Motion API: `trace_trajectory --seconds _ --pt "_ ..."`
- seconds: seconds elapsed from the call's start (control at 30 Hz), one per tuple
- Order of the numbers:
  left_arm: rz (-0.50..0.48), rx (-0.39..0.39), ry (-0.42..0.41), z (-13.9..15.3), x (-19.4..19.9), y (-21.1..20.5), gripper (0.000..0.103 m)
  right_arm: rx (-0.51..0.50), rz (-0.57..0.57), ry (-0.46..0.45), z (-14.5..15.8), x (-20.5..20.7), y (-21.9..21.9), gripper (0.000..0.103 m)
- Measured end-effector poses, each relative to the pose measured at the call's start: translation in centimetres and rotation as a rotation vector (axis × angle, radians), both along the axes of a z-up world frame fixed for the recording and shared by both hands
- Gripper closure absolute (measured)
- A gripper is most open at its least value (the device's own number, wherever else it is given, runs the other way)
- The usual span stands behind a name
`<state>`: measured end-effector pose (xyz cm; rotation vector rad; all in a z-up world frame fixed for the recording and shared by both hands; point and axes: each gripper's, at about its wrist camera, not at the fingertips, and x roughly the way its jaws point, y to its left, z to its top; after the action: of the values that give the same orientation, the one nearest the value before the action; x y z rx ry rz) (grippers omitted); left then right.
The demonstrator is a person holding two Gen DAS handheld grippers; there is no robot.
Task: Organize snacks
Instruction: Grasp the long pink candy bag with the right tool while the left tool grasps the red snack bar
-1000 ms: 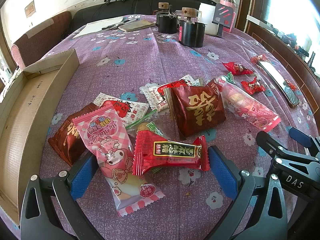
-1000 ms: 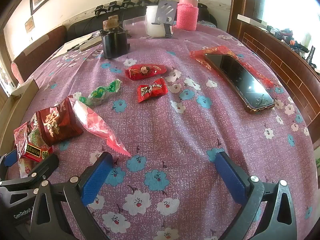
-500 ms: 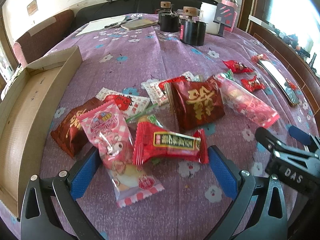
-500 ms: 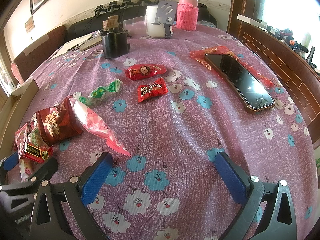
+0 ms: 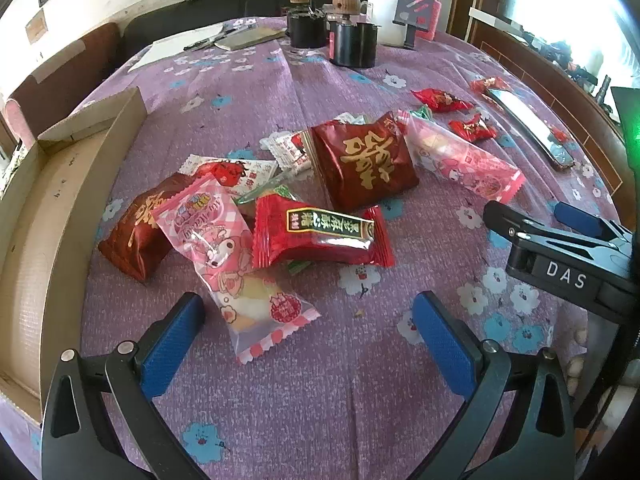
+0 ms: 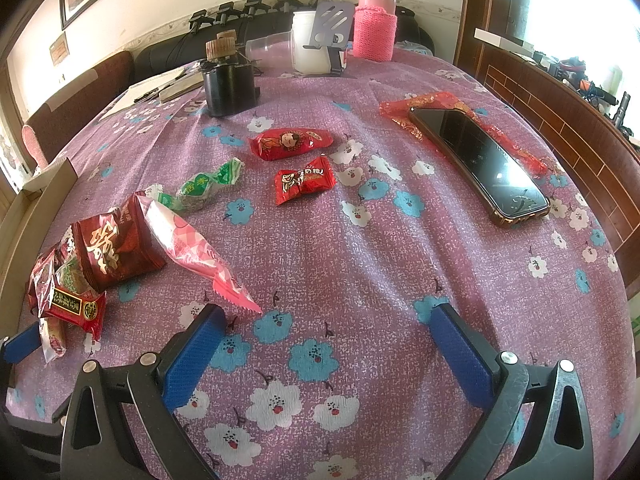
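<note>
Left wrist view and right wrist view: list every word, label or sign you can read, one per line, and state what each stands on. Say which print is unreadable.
"DAS": white letters on the right gripper, seen in the left wrist view.
Large gold character on the dark red packet: a sign, not legible to me.
Green label on the red wrapper: characters too small.
Pink packet: cursive lettering, blurred.
Small red candies: print too small.

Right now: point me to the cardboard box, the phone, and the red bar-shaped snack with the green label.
cardboard box (image 5: pixel 132 120), left wrist view, on its far side wall.
phone (image 6: pixel 480 160), right wrist view, on the middle of its dark screen.
red snack with green label (image 5: pixel 324 234), left wrist view, on the wrapper's middle, just below the label.
</note>
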<state>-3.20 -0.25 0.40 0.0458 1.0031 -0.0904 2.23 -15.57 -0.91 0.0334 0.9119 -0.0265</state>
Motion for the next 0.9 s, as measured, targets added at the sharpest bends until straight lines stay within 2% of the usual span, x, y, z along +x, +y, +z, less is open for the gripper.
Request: trace_trajectory --seconds 0.23,0.27,0.33,0.4,0.47,0.53,0.63,0.73,0.8,0.83,0.9 --pt "-0.023 0.0 0.01 0.1 -1.2 -0.1 0.0 0.013 0.023 0.077 0.4 -0.5 -0.3 0.0" --pt "-0.039 -0.008 0.014 0.2 -1.4 -0.2 0.0 0.005 0.024 0.073 0.4 -0.7 -0.2 0.0" --pt "-0.075 -0.073 0.007 1.2 -2.1 0.2 0.0 0.0 0.037 0.074 0.2 -1.2 -0.2 0.0" --pt "-0.077 -0.132 -0.037 2.9 -3.1 1.3 0.0 -0.002 0.035 0.074 0.1 -1.4 -0.3 0.0" --pt "-0.076 -0.138 -0.107 5.1 -4.1 2.4 0.0 -0.017 0.031 0.076 0.2 -1.7 0.1 0.0" --pt "-0.049 -0.137 -0.181 7.4 -5.2 4.4 0.0 -0.063 0.024 0.064 0.7 -2.4 0.5 0.007" --pt "0.014 -0.184 -0.262 10.1 -6.4 8.4 0.0 -0.079 0.037 -0.053 3.3 -4.5 0.8 0.008" --pt "0.066 -0.155 -0.325 11.4 -7.0 11.4 0.0 -0.072 0.061 -0.245 7.1 -6.9 1.3 0.004" --pt "0.07 -0.148 -0.327 11.6 -7.1 12.7 0.0 -0.055 0.119 -0.341 8.6 -7.7 1.9 0.0" --pt "0.072 -0.147 -0.318 11.5 -7.2 13.2 0.0 -0.059 0.148 -0.344 9.0 -7.4 2.3 0.0" --pt "0.066 -0.146 -0.3 11.0 -7.2 13.5 0.0 -0.112 0.181 -0.291 9.2 -5.6 3.5 0.001"
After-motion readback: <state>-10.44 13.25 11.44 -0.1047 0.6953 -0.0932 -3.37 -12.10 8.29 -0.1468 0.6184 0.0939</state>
